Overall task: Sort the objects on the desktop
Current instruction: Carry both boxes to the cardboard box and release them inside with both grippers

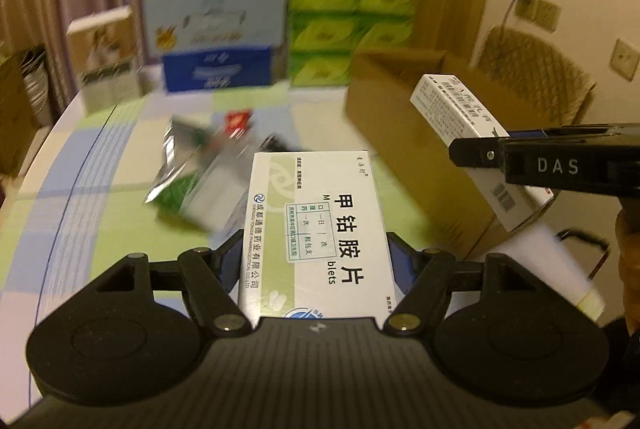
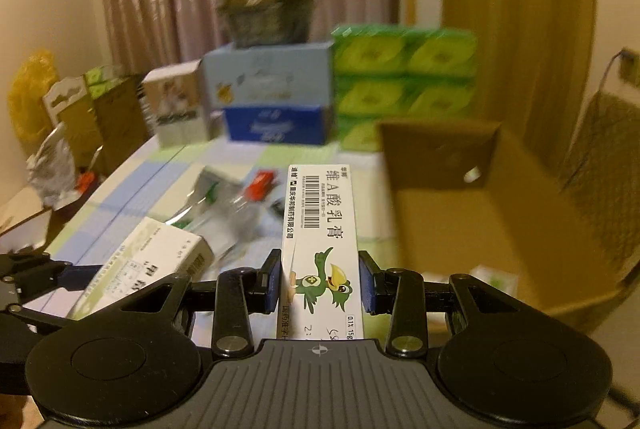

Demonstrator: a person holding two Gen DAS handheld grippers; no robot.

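My left gripper (image 1: 316, 261) is shut on a white and green tablet box (image 1: 320, 225), held above the table. My right gripper (image 2: 320, 281) is shut on a narrow white ointment box with a green bird (image 2: 322, 249). In the left wrist view the right gripper (image 1: 472, 151) holds that ointment box (image 1: 460, 109) beside the open brown cardboard box (image 1: 404, 133). In the right wrist view the tablet box (image 2: 148, 265) and the left gripper (image 2: 52, 277) show at the lower left, and the cardboard box (image 2: 480, 213) stands at the right.
A silver and green foil packet (image 1: 188, 173), a small red item (image 1: 238, 121) and a dark item lie on the checked tablecloth (image 1: 80, 181). Stacked blue boxes (image 1: 218, 41), green tissue packs (image 1: 352, 29) and a carton stand at the back. A wicker chair (image 1: 532, 69) is at the right.
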